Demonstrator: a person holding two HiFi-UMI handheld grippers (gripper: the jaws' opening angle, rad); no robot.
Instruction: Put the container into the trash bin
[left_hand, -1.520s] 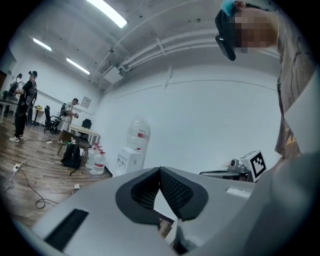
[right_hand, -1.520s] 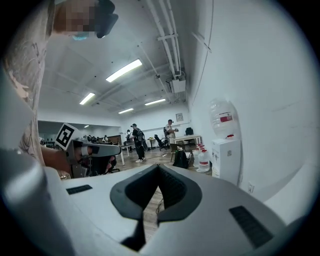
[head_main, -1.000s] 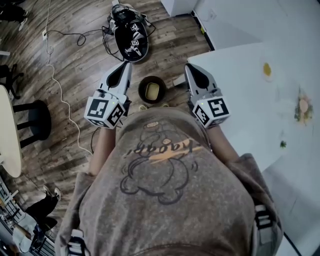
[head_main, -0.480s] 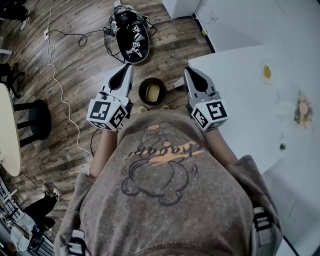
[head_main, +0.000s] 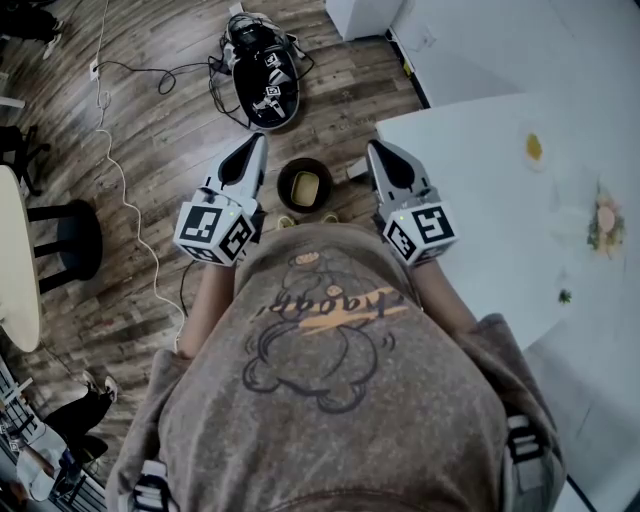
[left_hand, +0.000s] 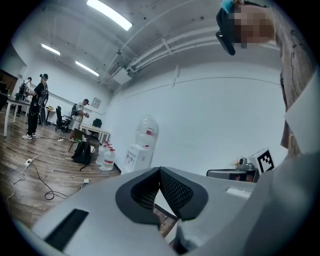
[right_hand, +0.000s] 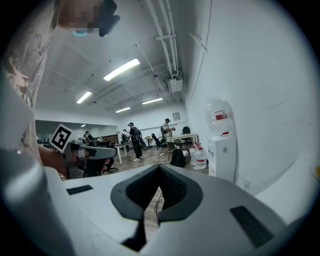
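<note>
Dark round trash bin (head_main: 281, 187) is sitting on the wood-plank floor (head_main: 150, 130), just ahead of the person's torso in the head view. Yellowish container (head_main: 305, 182) is lying inside it, at the bottom.

Left gripper (head_main: 257, 141) and right gripper (head_main: 374, 149) are hovering on either side of the bin, both pointing forward and roughly level. Neither is touching the bin or the container.

Left gripper view: jaws are sitting fully together, pads meeting at the tip, nothing between them. Right gripper view: same, tips pressing together and gripping nothing.

White table (head_main: 470, 190) is standing at the right, its corner near the right gripper, with food scraps (head_main: 605, 215) lying on it. Black case (head_main: 265, 75) is lying on the floor beyond the bin, with marker cubes showing in it. White cable (head_main: 120, 190) is trailing across the floor on the left, past a black stool (head_main: 70, 240). Water dispenser (left_hand: 137, 155) is standing against the far wall, and people are standing at desks behind.
</note>
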